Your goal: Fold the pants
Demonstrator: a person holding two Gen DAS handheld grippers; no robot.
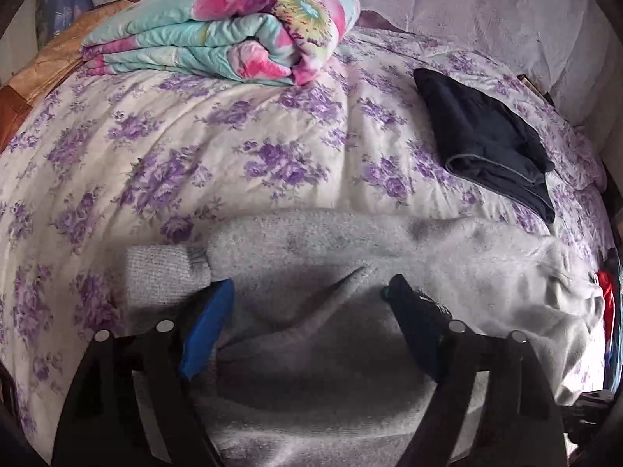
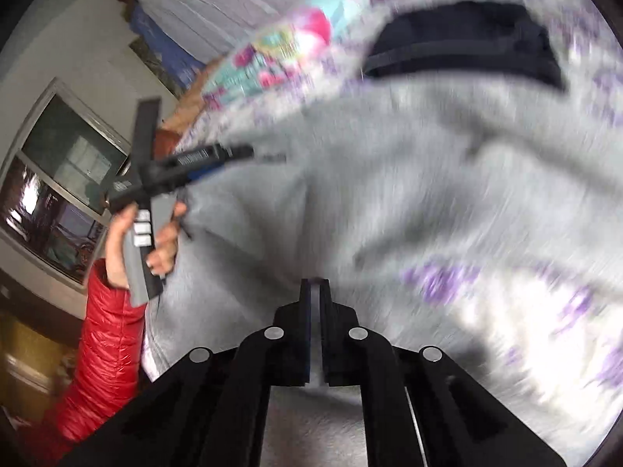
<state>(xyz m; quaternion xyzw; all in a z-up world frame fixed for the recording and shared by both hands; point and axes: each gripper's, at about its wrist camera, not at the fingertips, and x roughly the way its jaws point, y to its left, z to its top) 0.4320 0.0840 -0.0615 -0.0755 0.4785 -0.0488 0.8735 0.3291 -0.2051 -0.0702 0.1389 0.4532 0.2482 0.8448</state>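
Light grey fleece pants (image 1: 350, 249) lie across the floral bedspread (image 1: 155, 148), with a ribbed cuff at the left. My left gripper (image 1: 307, 288) is open, its fingers spread low over the grey fabric. In the blurred right wrist view the grey pants (image 2: 389, 179) fill the middle. My right gripper (image 2: 315, 284) is shut, pinching the grey fabric at its tips. The left gripper (image 2: 233, 153) also shows there, held in a hand with a red sleeve, over the pants' left edge.
A folded dark navy garment (image 1: 486, 136) lies on the bed to the right, also in the right wrist view (image 2: 463, 43). A folded pink and turquoise quilt (image 1: 218, 31) lies at the back. A window (image 2: 58, 186) is at the left.
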